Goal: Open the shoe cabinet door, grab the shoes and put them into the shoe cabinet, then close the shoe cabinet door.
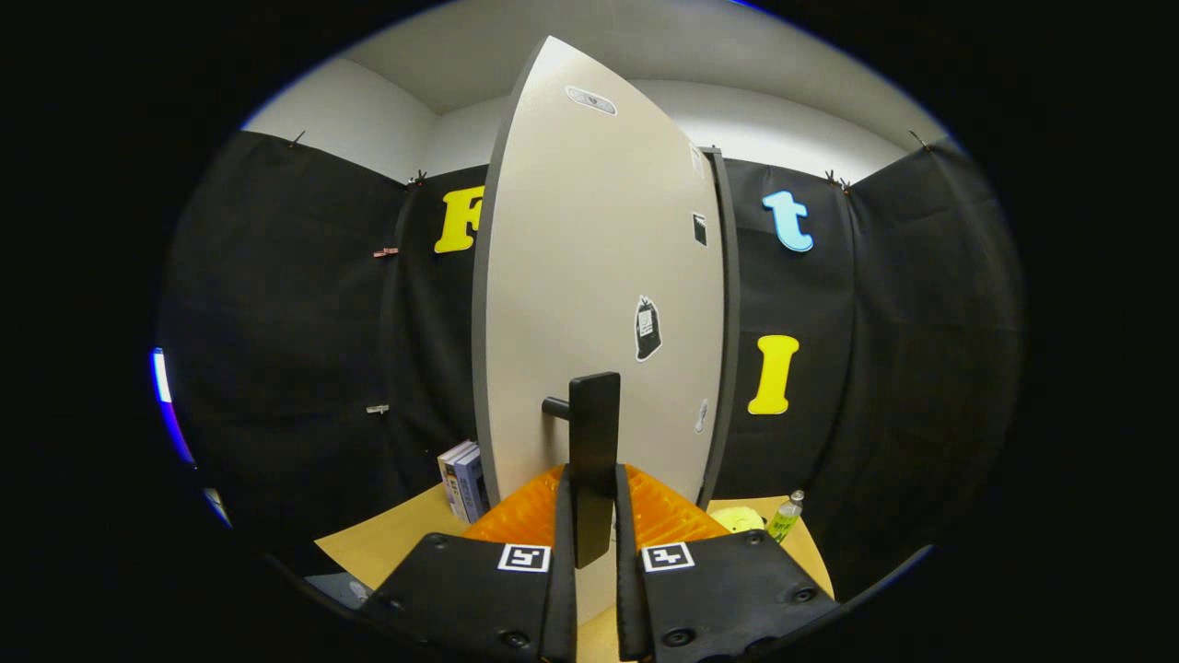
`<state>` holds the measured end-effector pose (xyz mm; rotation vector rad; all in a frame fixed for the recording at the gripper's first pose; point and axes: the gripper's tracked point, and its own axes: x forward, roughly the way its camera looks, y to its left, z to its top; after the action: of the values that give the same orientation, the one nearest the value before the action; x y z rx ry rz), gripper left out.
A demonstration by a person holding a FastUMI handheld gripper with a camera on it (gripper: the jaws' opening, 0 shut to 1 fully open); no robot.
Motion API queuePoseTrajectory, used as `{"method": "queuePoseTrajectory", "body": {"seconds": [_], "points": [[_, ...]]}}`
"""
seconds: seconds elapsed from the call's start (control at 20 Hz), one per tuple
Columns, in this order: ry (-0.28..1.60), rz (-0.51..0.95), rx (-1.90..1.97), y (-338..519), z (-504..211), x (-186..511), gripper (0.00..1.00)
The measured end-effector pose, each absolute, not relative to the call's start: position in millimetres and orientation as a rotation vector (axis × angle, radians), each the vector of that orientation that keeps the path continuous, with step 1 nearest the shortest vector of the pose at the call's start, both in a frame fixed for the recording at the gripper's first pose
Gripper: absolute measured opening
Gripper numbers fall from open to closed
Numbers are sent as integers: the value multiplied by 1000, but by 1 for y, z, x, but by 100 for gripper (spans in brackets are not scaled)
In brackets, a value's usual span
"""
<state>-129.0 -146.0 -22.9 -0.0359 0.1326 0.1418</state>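
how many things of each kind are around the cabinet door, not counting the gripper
pale grey cabinet door with black bar handle, gripped by the gripper: 1
upright books left of the door: 2
clear plastic bottle with green label: 1
yellow round object beside the bottle: 1
total: 5
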Motion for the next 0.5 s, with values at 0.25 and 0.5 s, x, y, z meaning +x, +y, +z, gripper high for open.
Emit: {"method": "queuePoseTrajectory", "body": {"seconds": [0.25, 0.5], "points": [[133, 54, -33, -188, -20, -136, 21], [129, -41, -19, -223, -18, -147, 21]]}}
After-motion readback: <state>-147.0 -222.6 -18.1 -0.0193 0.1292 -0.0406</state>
